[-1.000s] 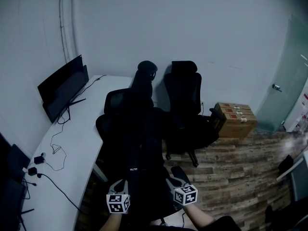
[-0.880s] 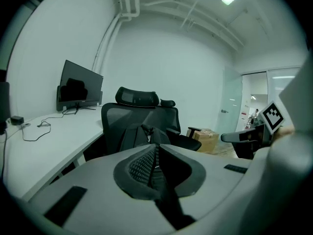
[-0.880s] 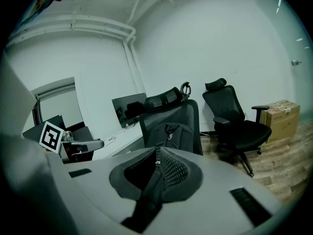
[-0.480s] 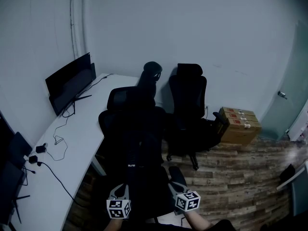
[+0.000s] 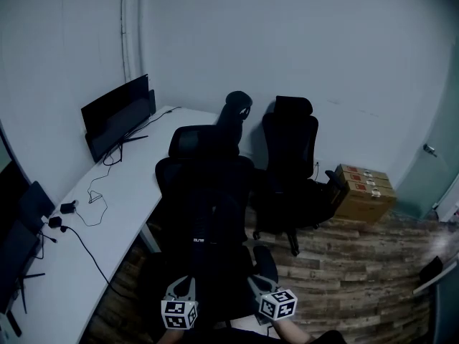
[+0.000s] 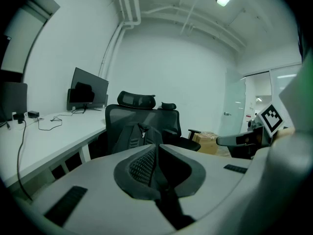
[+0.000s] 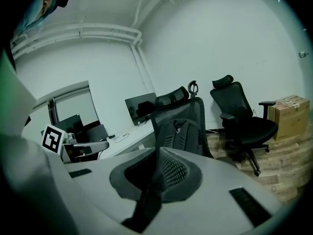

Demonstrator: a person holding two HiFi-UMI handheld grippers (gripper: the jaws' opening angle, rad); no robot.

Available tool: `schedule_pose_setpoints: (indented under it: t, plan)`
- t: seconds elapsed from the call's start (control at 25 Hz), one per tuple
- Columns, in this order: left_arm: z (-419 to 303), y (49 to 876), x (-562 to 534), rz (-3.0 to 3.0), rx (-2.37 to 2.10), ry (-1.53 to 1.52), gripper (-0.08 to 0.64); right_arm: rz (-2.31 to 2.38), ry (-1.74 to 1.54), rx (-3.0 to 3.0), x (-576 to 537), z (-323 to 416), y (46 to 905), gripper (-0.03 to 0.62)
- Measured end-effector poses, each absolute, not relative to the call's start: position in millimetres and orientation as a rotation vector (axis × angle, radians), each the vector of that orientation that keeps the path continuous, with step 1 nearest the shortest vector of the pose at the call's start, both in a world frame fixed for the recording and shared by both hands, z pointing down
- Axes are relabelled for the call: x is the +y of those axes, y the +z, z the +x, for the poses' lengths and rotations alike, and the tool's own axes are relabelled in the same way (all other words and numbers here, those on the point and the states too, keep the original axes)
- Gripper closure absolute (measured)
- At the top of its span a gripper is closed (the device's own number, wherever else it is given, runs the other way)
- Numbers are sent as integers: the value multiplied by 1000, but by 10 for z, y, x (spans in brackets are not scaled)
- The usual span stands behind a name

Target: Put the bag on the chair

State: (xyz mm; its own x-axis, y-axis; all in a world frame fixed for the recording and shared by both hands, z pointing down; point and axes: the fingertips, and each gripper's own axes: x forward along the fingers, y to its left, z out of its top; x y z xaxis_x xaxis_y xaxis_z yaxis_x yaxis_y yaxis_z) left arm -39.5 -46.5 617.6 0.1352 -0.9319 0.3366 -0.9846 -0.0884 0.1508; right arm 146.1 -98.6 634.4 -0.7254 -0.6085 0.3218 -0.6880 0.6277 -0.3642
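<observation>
A black backpack (image 5: 206,224) rests on the seat of the nearer black office chair (image 5: 204,143), leaning against its mesh backrest. The same bag (image 6: 138,136) shows upright in the left gripper view, and the right gripper view has the bag (image 7: 179,131) too. Both grippers hang low in the head view, short of the chair and apart from the bag. My left gripper (image 5: 181,292) is shut with nothing between its jaws (image 6: 156,153). My right gripper (image 5: 265,292) is likewise shut and empty (image 7: 157,168).
A white desk (image 5: 107,213) runs along the left with a monitor (image 5: 118,117) and loose cables (image 5: 79,224). A second black chair (image 5: 290,156) stands behind the first. Cardboard boxes (image 5: 364,192) sit by the wall on the wooden floor (image 5: 344,264).
The head view has swung left, so chairs and boxes sit further right and lower in frame. Both grippers sit lower in frame, still shut and empty.
</observation>
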Motion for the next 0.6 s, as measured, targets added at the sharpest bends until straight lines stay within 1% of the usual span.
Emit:
schedule_pose_setpoints:
  t: [0.6]
  plan:
    - [-155, 6176, -110, 2073, -1852, 193, 529, 1024, 731, -2698, -643, 1587, 6363, 538]
